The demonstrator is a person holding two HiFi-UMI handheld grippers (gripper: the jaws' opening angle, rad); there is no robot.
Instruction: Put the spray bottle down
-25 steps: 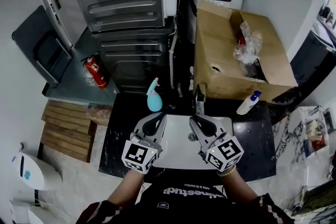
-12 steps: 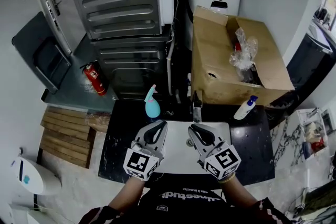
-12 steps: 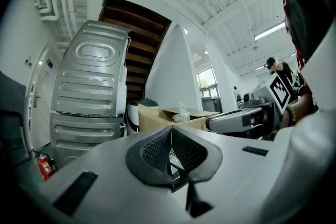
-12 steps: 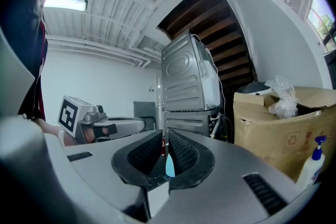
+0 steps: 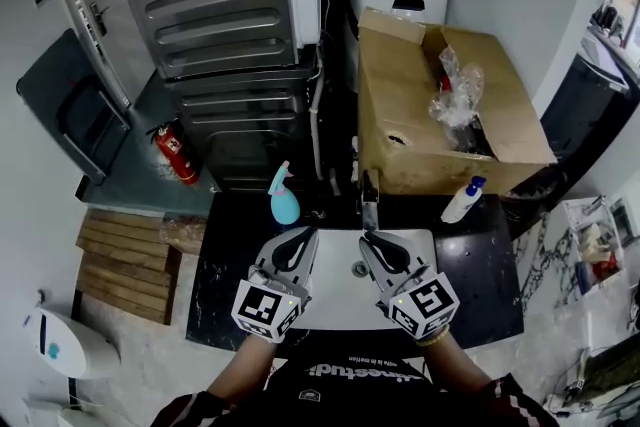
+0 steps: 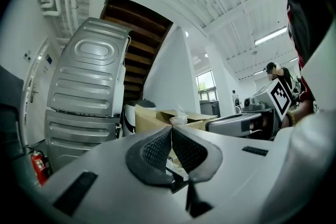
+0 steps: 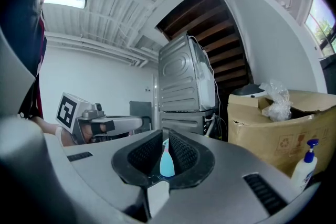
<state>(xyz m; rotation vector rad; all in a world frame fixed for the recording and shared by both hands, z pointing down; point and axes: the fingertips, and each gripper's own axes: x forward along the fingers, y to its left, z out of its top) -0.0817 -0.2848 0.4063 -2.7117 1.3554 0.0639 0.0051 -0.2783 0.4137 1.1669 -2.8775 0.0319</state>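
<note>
Teal spray bottle (image 5: 283, 199): stands upright on the black counter (image 5: 212, 265) at its back edge, left of the faucet (image 5: 370, 202). Neither of my grippers touches it.

Left gripper (image 5: 299, 239): I hold it level over the white sink (image 5: 335, 305), near the left rim, pointing at the counter's back edge. Its fingers (image 6: 156, 150) are pressed together at the tips with nothing between them.

Right gripper (image 5: 371, 242): over the right part of the sink, beside the left one and not touching it. Its fingers (image 7: 143, 153) stand a narrow slit apart and clamp nothing.

Head view alone: shows how the counter is laid out, with the sink at the front edge and the bottle and faucet along the back. It also shows the white pump bottle (image 5: 463, 202) toward the back right corner, against the cardboard box (image 5: 400, 120). A red fire extinguisher (image 5: 172, 153) sits on the floor left of the grey machine stack (image 5: 225, 5).

Left gripper view alone: the closed tips (image 6: 171, 130) up close, the box (image 6: 152, 115) beyond them, and my right gripper (image 6: 247, 123) off to the right. The spray bottle does not appear here.

Right gripper view alone: the spray bottle (image 7: 167, 163) shows through the slit between the tips (image 7: 165, 136), far off and well clear of the pads. The pump bottle (image 7: 305, 168) plainly stands upright before the box (image 7: 273, 128), which the head view leaves unclear.
</note>
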